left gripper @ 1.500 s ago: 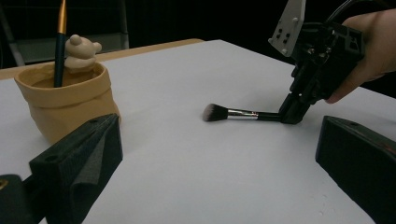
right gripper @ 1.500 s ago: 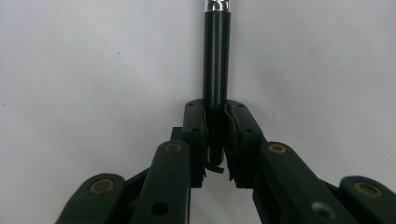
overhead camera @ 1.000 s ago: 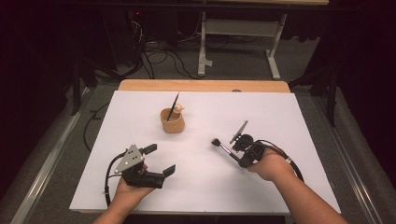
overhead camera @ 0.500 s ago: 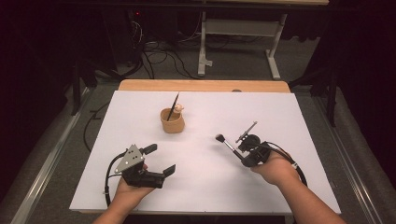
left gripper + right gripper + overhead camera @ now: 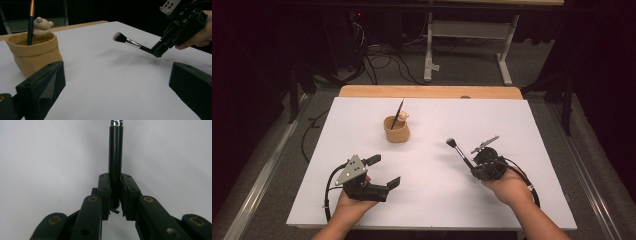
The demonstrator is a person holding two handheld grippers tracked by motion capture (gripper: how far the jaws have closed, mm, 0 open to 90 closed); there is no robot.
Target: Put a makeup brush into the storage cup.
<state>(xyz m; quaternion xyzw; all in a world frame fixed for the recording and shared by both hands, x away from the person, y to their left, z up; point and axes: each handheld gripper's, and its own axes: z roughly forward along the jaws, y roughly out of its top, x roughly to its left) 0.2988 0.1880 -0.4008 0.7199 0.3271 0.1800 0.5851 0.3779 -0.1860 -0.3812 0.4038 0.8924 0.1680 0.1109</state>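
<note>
right gripper view: right gripper (image 5: pixel 115 195) pinches the makeup brush (image 5: pixel 115 155) handle, brush pointing straight ahead.

Item: makeup brush (image 5: pixel 458 151) | Look: black handle, silver ferrule, dark fluffy head | State: handle end clamped, raised off white table | Pose: tilted, head toward tan cup (image 5: pixel 396 130) | Position: right of cup, apart

White table (image 5: pixel 532 150) — cables (image 5: pixel 377 55), perhaps.

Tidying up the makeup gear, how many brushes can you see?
2: a makeup brush clamped in the right gripper, and a dark-handled brush standing in the tan bear cup. More could be hidden inside.
</note>
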